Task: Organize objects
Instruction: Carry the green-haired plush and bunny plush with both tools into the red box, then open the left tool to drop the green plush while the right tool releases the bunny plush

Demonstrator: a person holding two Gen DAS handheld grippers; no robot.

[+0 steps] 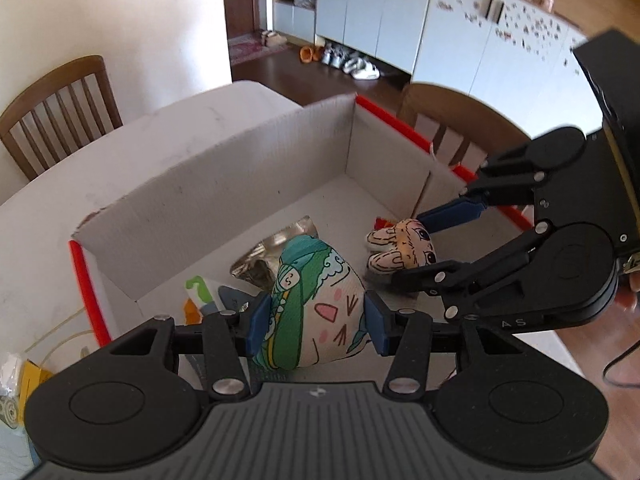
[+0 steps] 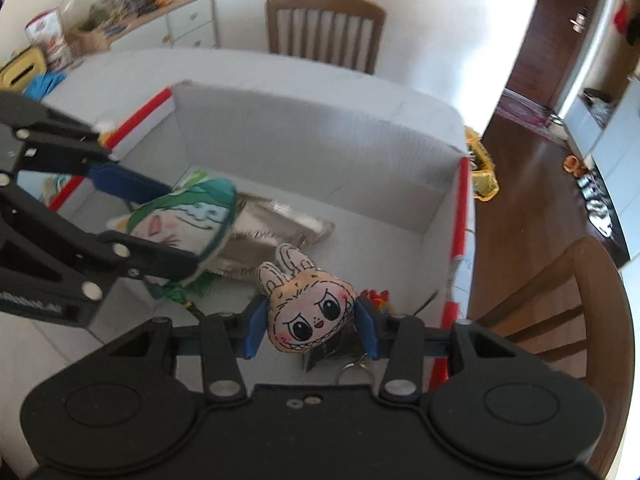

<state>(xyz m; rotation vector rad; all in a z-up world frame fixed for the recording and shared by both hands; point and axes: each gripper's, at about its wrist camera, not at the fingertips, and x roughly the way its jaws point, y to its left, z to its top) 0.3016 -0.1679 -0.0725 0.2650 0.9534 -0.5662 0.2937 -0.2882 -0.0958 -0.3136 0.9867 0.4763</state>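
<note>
Left tongs (image 1: 316, 322) clamped on green-and-cream plush toy (image 1: 316, 308) with printed cat face, pink mouth, whiskers; held above cardboard box (image 1: 224, 184). Right tongs (image 2: 310, 330) clamped on tan rabbit-eared plush keychain (image 2: 308, 308), big dark eyes, toothy grin; held over box near its right wall. Metal key ring below keychain partly cut off by tongs body. Inside box: crumpled silver foil pouch (image 2: 276, 224), partly hidden under plush toy; small green-white packet (image 1: 198, 290), print unreadable. Box red-trimmed, open-topped, resting on white bench (image 1: 132, 148).
</note>
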